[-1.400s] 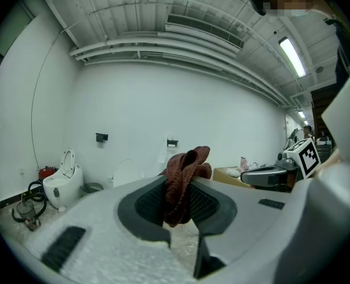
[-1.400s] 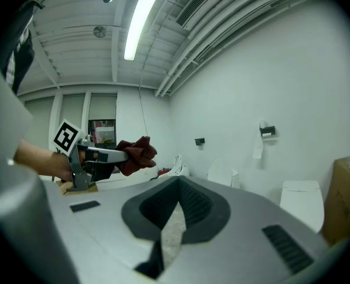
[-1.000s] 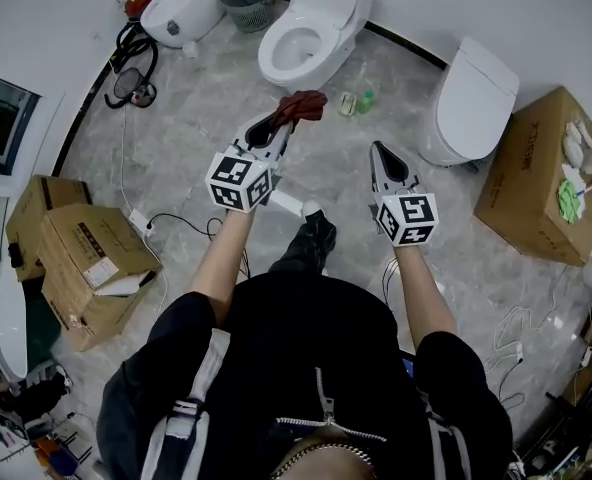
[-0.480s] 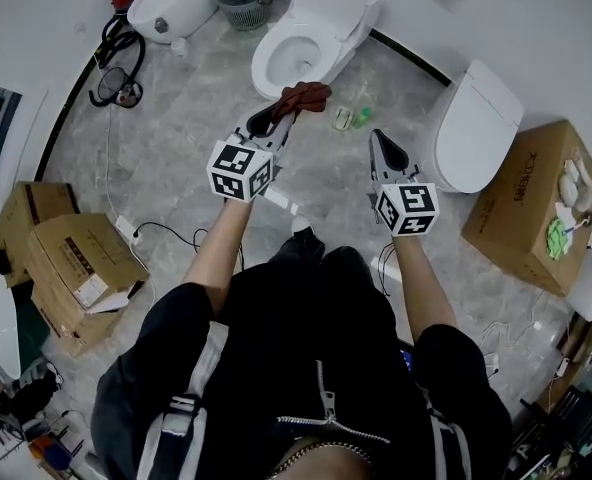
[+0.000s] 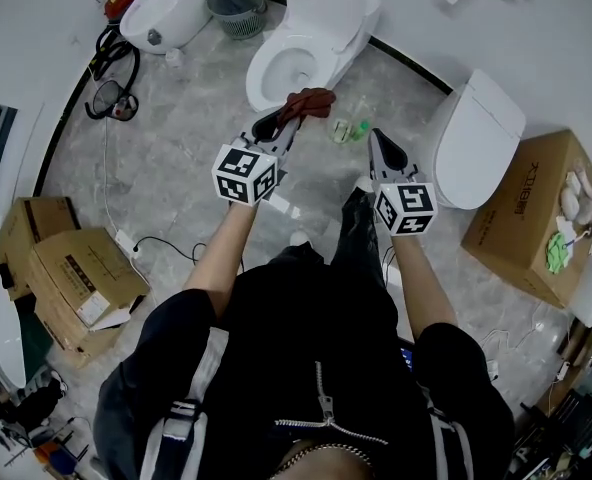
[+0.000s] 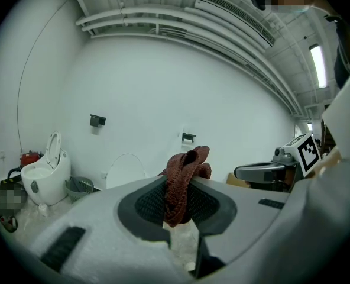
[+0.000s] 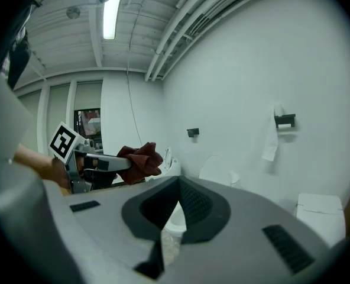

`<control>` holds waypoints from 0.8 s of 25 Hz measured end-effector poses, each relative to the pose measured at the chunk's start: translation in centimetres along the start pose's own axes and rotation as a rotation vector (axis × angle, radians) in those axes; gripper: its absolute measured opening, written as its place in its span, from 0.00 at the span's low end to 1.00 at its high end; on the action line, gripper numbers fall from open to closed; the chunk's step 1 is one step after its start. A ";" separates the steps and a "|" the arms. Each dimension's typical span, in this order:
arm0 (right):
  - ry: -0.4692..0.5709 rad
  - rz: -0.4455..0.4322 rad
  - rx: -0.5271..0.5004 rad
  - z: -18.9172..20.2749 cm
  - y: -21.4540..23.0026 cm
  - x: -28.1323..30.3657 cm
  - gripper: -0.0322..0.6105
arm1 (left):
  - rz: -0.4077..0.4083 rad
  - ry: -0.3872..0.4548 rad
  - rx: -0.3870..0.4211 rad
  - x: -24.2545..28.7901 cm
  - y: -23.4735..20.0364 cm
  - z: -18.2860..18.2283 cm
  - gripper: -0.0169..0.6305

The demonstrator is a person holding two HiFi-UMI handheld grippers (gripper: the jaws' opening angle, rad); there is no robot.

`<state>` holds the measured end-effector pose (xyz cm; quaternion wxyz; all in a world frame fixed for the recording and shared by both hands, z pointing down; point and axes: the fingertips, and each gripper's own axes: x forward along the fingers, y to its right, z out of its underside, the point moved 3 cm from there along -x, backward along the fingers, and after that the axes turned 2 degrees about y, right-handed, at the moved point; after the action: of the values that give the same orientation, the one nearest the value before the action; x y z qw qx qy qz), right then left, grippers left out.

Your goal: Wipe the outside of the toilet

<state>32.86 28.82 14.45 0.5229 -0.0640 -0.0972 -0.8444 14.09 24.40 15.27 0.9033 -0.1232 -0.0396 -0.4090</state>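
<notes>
Clamping a red cloth (image 5: 311, 101) tight in the left gripper (image 5: 290, 120), just short of the toilet (image 5: 321, 18). Holding the right gripper (image 5: 375, 138) alongside, jaws pressed together.

Bare floor (image 5: 191, 128) before toilet (image 5: 321, 28); bottles (image 5: 350, 130) alongside.

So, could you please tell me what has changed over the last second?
The person has stepped forward, one leg now ahead, so the open toilet sits closer to both grippers in the head view. Nothing was taken or released: the left gripper still clamps the red cloth, and the right gripper stays shut and empty.
</notes>
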 end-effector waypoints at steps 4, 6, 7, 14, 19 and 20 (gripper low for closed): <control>-0.009 -0.015 0.015 0.7 3.3 2.9 0.05 | -0.022 0.002 -0.020 3.6 -0.8 0.5 0.13; -0.016 -0.029 0.022 1.0 5.3 4.8 0.05 | -0.042 0.003 -0.035 6.0 -1.6 0.7 0.13; -0.022 -0.040 0.022 1.1 6.4 5.8 0.05 | -0.053 0.003 -0.048 7.3 -2.0 0.8 0.13; -0.083 -0.125 0.036 1.2 14.6 13.5 0.05 | -0.130 -0.026 -0.144 17.4 -4.7 2.3 0.13; -0.141 -0.198 0.037 3.1 20.3 19.9 0.05 | -0.149 -0.053 -0.193 25.9 -7.3 5.1 0.13; -0.148 -0.204 0.044 3.5 21.5 20.9 0.05 | -0.150 -0.058 -0.197 27.5 -7.5 5.9 0.13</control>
<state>42.82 2.10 24.33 0.4269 -0.1045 -0.1600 -0.8839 26.81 1.08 27.10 0.8523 -0.2198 -0.0343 -0.4734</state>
